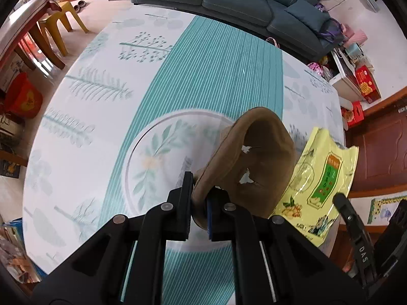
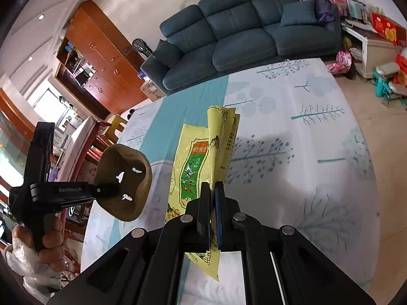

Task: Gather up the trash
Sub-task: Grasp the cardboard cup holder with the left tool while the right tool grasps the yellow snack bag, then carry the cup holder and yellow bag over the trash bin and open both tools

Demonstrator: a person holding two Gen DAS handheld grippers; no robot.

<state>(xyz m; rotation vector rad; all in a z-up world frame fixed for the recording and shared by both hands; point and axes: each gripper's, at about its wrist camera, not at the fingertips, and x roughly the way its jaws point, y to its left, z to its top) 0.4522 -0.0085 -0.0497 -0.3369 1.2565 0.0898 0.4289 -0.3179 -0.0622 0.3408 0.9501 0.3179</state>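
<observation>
My left gripper [image 1: 199,181] is shut on the rim of a crumpled brown paper bowl [image 1: 257,157] and holds it above the table. From the right wrist view, the same brown bowl [image 2: 124,178] hangs at the left from the left gripper [image 2: 115,190], which a hand [image 2: 48,241] carries. My right gripper [image 2: 212,190] is shut on a yellow and green snack wrapper [image 2: 201,162], lifted upright off the table. In the left wrist view, the wrapper [image 1: 323,178] shows to the right of the bowl.
A round table [image 1: 216,71] with a white and teal leaf-print cloth lies below both grippers. A dark blue sofa [image 2: 241,30] stands beyond it. Yellow stools [image 1: 61,17], a wooden cabinet [image 2: 99,58] and boxes ring the room. A white plastic bag [image 2: 25,267] is by the hand.
</observation>
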